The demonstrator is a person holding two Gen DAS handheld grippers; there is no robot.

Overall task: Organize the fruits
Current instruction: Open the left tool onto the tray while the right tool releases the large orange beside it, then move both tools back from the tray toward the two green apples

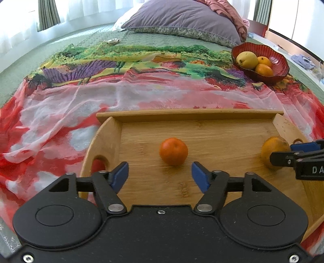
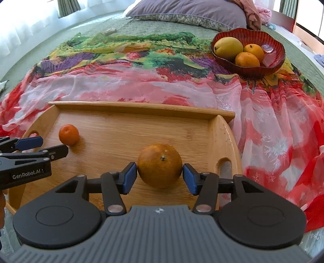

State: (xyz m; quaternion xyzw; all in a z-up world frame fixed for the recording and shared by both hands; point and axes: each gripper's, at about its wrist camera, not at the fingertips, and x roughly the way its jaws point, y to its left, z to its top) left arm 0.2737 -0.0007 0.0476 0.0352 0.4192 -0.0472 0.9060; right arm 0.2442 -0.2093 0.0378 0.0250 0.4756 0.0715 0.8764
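Note:
A wooden tray lies on a colourful scarf on the bed. A small tangerine sits mid-tray, just ahead of my open left gripper, apart from its pads. A larger orange sits at the tray's right end between the blue pads of my right gripper; the pads stand at its sides, touching or nearly so, and the orange rests on the tray. A red glass bowl at the far right holds a yellow mango and two oranges.
A purple pillow and a pink cloth lie at the head of the bed. The scarf covers the green bedspread between tray and bowl. A small object lies on the bedspread far left. The bed's right edge runs past the bowl.

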